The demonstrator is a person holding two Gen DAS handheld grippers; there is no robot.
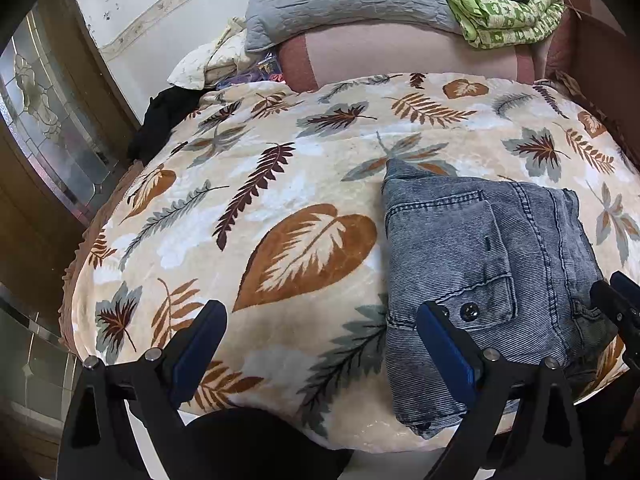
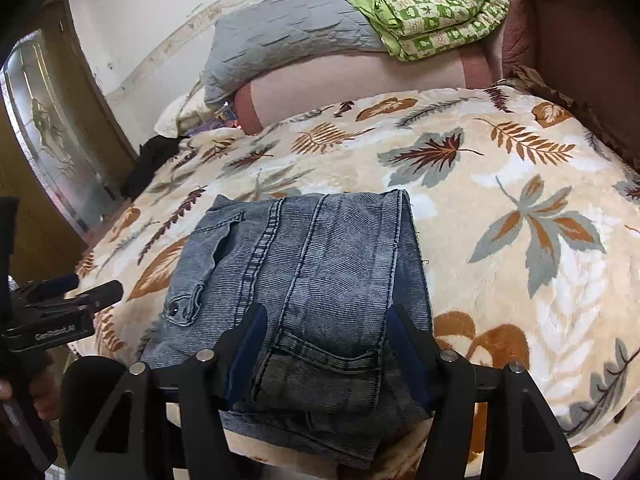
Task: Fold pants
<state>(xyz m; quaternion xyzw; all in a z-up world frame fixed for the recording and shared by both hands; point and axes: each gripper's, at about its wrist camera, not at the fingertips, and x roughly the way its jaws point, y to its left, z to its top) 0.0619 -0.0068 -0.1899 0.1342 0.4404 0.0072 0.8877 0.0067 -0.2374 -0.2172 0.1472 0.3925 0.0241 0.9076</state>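
Grey-blue denim pants (image 2: 304, 280) lie folded into a compact rectangle on a leaf-print blanket (image 2: 500, 216) near the bed's front edge; they also show in the left wrist view (image 1: 480, 264). My right gripper (image 2: 326, 328) is open, its two fingers standing either side of the near end of the pants, just above them. My left gripper (image 1: 320, 328) is open and empty over bare blanket (image 1: 248, 208), left of the pants; its right finger (image 1: 444, 340) overlaps the pants' left edge. The right gripper's tips show at the left wrist view's right edge (image 1: 616, 300). The left gripper shows in the right wrist view (image 2: 80, 292).
At the bed's head lie a pink bolster (image 1: 400, 56), a grey quilted pillow (image 1: 340, 0) and a green patterned quilt (image 1: 508, 12). A black garment (image 1: 164, 116) lies at the bed's far left edge. A wooden door with glass (image 1: 48, 120) stands on the left.
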